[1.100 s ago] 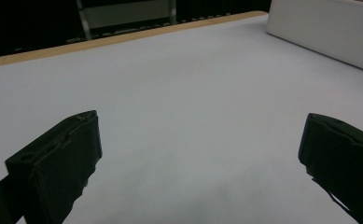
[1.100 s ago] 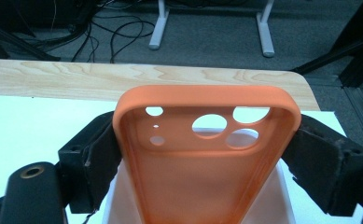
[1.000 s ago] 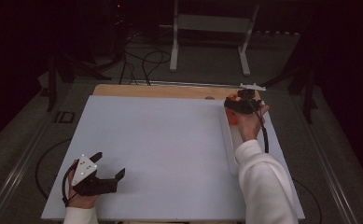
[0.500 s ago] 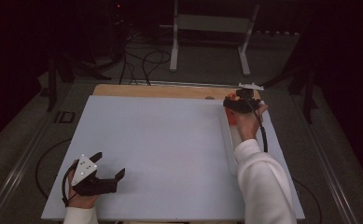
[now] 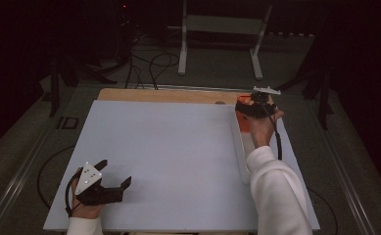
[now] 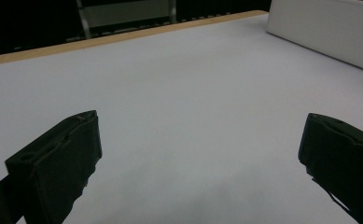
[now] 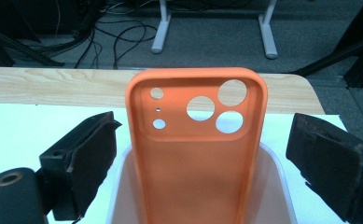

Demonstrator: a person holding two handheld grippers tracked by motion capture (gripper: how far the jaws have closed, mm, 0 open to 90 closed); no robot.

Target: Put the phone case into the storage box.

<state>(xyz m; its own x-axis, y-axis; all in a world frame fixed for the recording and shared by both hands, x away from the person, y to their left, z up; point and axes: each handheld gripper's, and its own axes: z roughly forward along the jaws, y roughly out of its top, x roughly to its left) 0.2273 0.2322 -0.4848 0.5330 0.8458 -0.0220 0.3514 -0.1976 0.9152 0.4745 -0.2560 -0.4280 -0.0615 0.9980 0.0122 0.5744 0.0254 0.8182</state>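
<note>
Item: orange phone case [image 7: 195, 154], standing upright in a pale tray [image 7: 275, 186] at the 1 o'clock corner of the surface [image 5: 168, 147]. In the right gripper view the case stands between the two black jaws, with a clear gap on either side. Camera cut-outs sit at its top, open side toward the camera. Judged reason for the pose: the tray wall props it, so it keeps upright with no grip on it.

Item: right gripper [image 5: 256, 108], at the tray end. Its jaws have just been opening; they now stand released, the case between them but untouched by either pad. Judged reason: the case has been set down here, or is about to be taken up; the pictures do not settle which.

Item: left gripper [image 5: 112, 178], at 7 o'clock, near the front edge of the surface. Jaws spread wide over bare surface, nothing between them. Judged reason: parked clear of the work.

Item: long white tray or box, at 3 o'clock, running along the right side under the sleeve [image 5: 276, 196].

Hard to make out: the foot of the case is cut off at the bottom of the right gripper view, so how it rests in the tray cannot be told. From the high view, hand and gripper cover most of the case. The room beyond is dark.
</note>
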